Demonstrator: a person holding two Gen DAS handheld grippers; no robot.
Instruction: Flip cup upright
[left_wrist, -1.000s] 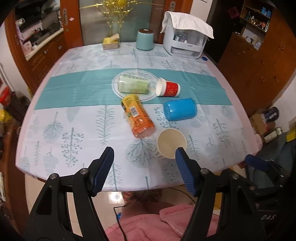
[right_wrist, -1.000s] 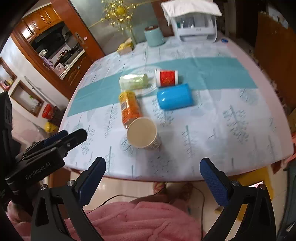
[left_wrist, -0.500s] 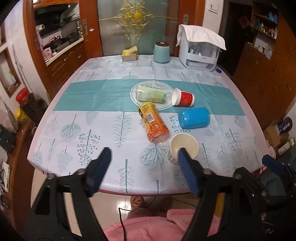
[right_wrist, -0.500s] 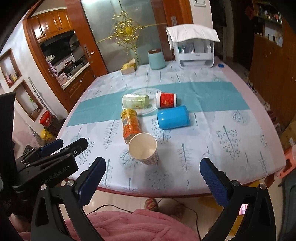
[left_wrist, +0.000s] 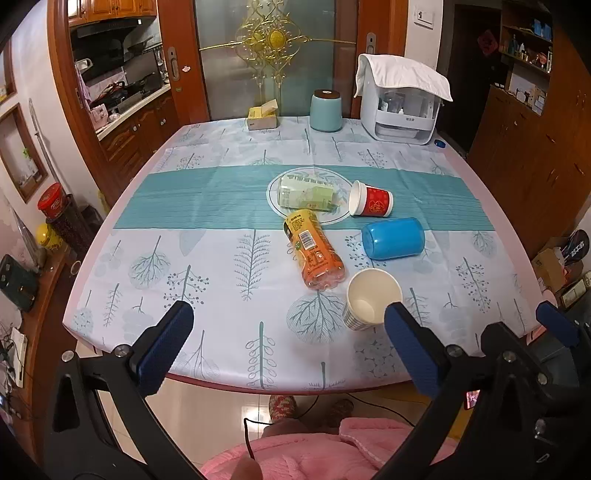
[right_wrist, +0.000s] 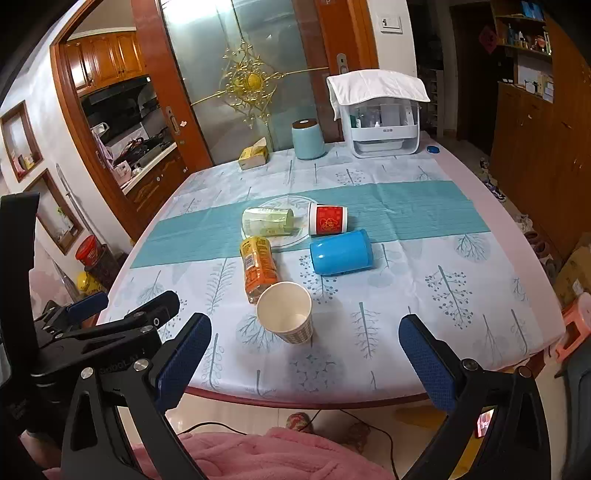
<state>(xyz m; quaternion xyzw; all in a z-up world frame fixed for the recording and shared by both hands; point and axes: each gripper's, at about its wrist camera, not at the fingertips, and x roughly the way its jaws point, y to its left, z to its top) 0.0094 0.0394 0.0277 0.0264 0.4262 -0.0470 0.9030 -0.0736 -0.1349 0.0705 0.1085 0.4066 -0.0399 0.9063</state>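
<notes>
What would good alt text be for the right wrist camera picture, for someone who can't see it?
A paper cup stands upright near the front of a tablecloth-covered table, between the open blue fingers of a handheld gripper. Behind it, an orange bottle, blue cup, red cup and pale green bottle lie on their sides.

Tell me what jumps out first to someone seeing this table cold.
A cluster of tipped containers mid-table: a blue cup on its side, a red cup lying behind it, and an orange bottle lying to their left. One paper cup stands upright nearest the edge, before both open grippers, left and right.
</notes>
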